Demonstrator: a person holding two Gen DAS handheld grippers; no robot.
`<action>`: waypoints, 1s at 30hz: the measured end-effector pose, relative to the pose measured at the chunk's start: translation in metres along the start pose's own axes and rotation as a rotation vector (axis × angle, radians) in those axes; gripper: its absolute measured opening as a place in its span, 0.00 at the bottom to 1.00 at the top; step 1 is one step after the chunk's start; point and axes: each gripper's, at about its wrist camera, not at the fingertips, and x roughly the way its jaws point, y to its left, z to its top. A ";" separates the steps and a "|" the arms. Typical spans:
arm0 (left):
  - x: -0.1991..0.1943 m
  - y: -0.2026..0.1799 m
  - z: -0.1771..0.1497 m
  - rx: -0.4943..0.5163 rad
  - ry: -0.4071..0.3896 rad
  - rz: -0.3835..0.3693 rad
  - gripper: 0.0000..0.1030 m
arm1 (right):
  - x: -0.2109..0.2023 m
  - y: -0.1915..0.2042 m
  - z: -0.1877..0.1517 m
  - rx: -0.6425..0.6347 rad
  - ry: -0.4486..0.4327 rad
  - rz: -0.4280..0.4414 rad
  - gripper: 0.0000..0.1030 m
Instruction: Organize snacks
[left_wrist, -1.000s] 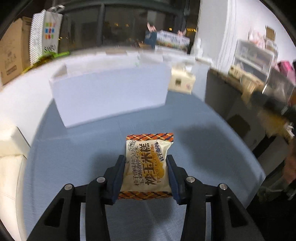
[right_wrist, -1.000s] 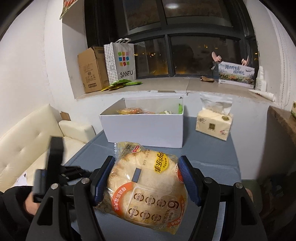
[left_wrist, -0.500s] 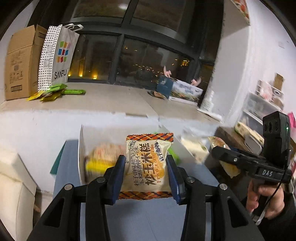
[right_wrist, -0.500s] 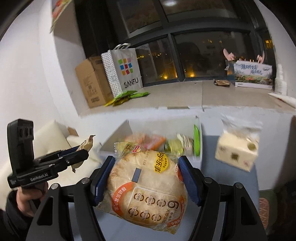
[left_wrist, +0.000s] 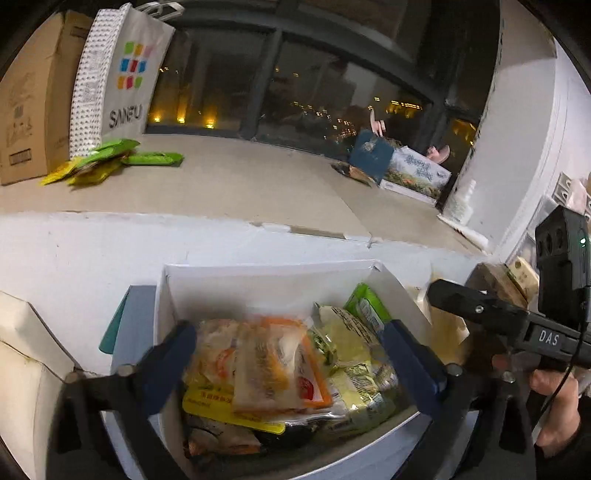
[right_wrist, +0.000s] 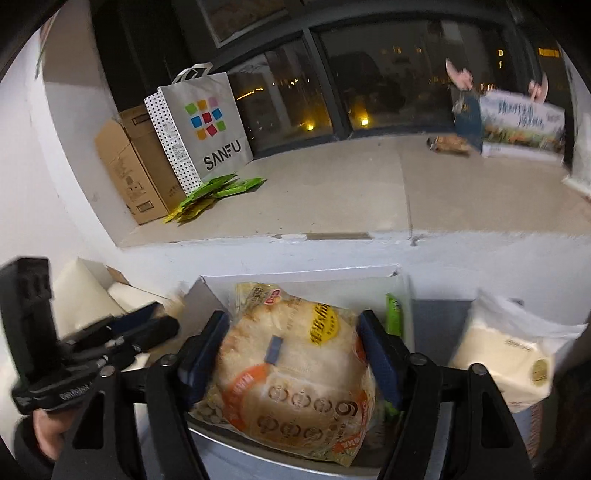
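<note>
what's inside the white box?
The white box holds a loose pile of snack packets: orange-edged clear ones, pale green ones, a yellow one. Lower layers and the box floor are covered.

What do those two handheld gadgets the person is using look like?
Each is a black pistol-style handle with a boxy camera block on top, ending in two black fingers faced with blue pads. The right gripper reads DAS, shows a green light and trails a thin cable. The left gripper has small white lettering. Dark sleeves.
</note>
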 end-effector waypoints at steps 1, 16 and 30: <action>-0.002 0.001 -0.002 0.005 -0.002 0.008 1.00 | 0.002 -0.002 0.000 0.012 0.001 -0.005 0.94; -0.078 -0.019 -0.012 0.146 -0.214 0.215 1.00 | -0.019 0.009 -0.011 -0.062 -0.094 -0.179 1.00; -0.192 -0.076 -0.086 0.178 -0.221 0.092 1.00 | -0.155 0.073 -0.079 -0.239 -0.251 -0.182 1.00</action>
